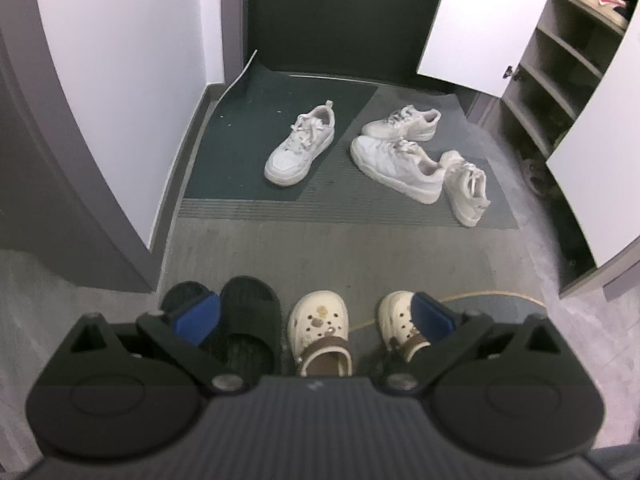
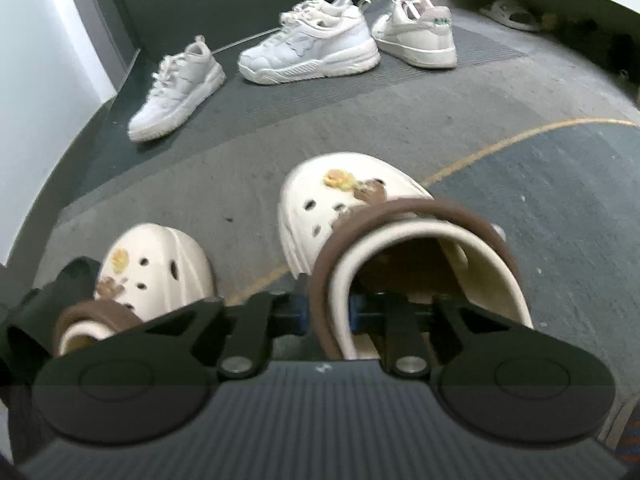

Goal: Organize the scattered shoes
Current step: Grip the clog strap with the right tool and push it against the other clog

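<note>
Shoes are scattered over the grey floor of an entrance, and each view shows a different part of them. In the right wrist view the right gripper is seen clamped on the brown heel strap and cream rim of one cream clog, whose toe points forward, away from the tongs. The second cream clog lies just beside it on the left, apart from it and untouched. Only this view shows the grip. In the left wrist view the left gripper is held with its blue fingertips wide apart and nothing between them; below the gap the two clogs and a pair of black slippers are seen in a row. Only this view shows the open shoe cabinet far ahead on the right, with a pink-trimmed sneaker on an upper shelf and white doors swung out. Ahead of both tongs, well apart from the clogs, four white sneakers lie on the dark mats: one white sneaker alone on the left, three in a loose group on the right. Between clogs and sneakers a bare strip of floor is left. The room is bounded by a white wall on the left.
</note>
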Motion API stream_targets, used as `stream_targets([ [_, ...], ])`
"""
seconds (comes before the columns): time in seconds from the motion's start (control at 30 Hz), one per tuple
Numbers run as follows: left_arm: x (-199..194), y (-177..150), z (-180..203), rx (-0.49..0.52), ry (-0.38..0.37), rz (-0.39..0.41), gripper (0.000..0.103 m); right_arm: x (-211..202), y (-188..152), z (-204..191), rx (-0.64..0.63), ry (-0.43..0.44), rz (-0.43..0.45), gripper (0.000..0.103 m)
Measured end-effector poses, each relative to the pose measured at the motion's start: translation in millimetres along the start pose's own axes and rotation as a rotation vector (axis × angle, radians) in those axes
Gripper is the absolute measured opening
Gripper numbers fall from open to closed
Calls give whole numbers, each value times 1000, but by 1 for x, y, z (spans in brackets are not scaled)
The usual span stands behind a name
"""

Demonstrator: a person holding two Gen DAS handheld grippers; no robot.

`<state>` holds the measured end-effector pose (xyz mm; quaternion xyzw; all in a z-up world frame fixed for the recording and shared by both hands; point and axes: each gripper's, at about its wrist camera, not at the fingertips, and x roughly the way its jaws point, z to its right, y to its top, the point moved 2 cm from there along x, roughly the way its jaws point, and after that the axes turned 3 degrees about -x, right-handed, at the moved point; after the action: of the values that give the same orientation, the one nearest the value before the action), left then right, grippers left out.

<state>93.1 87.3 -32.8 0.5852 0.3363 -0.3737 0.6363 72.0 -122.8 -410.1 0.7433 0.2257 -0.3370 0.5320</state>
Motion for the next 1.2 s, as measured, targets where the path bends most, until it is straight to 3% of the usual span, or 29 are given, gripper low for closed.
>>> stream_targets([
  [0.3, -3, 1, -3, -6, -11, 9, 103, -15, 1, -26, -40, 66, 37, 17],
  [0.47, -8, 1, -2, -5, -20, 25, 103, -23, -4, -55, -137, 104, 44, 17],
  [0.83, -12, 4, -6, -26, -4, 44, 103, -16, -11, -55, -93, 134, -72, 20],
  [0.97, -16, 8, 0, -43, -35, 37, 103, -35, -5, -55, -110, 132, -77, 30],
  [1.07, -20, 18, 19, -18, -38, 88, 103, -56, 1, -48, -101, 139, -67, 39],
  [1.2, -17, 30, 54, -16, -54, 118, 103, -89, 16, -34, -100, 152, -31, 42],
])
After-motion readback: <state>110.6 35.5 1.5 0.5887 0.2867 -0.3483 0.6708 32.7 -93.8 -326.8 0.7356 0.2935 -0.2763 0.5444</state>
